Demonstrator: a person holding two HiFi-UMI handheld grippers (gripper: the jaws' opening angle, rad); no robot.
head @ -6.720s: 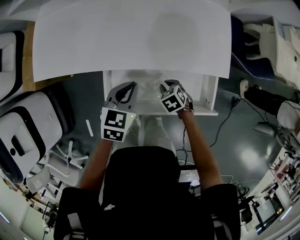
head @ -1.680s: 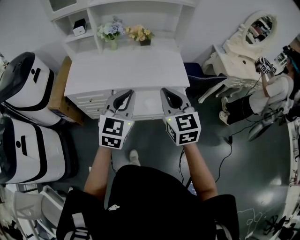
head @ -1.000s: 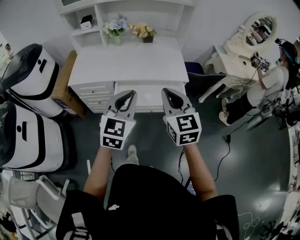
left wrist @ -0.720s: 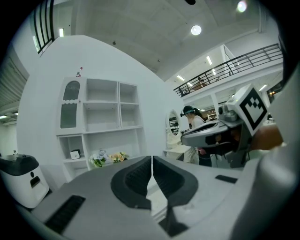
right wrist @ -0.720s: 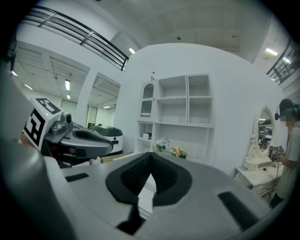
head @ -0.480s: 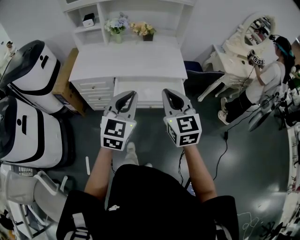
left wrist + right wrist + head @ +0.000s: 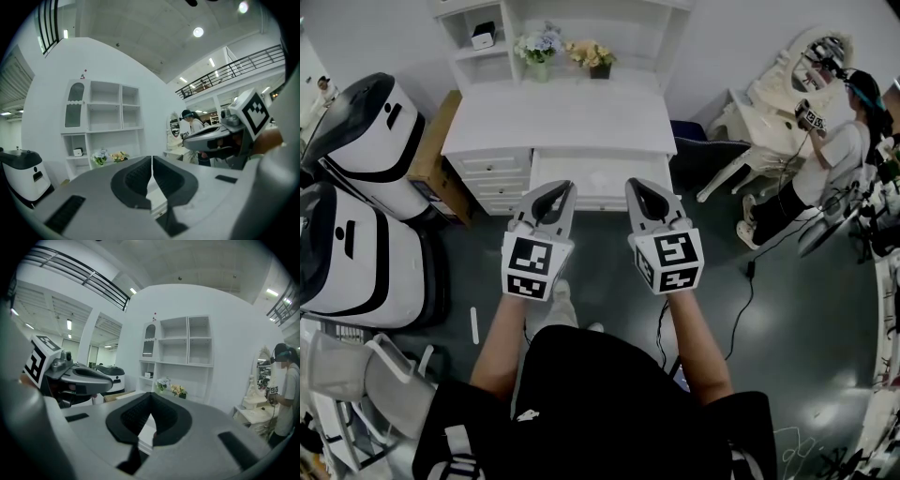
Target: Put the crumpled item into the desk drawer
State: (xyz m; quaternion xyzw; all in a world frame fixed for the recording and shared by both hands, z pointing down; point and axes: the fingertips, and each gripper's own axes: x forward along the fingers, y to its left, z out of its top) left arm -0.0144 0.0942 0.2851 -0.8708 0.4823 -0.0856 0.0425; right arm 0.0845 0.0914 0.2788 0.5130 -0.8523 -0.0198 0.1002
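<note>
The white desk stands ahead of me under a white shelf unit. Its wide middle drawer lies just past my jaw tips; I cannot tell whether it is open. No crumpled item shows in any view. My left gripper and right gripper are held side by side in front of the desk, apart from it. In the left gripper view the left gripper has its jaws closed together with nothing between them. The right gripper looks the same in its own view.
Two vases of flowers stand at the desk's back edge. Large white machines and a brown box stand to the left. On the right a person stands by a vanity table, and a cable trails across the dark floor.
Some seconds ago both grippers were up close under the desk top at the drawer. I have since backed away, the whole desk shows, and both grippers stay shut and level.
</note>
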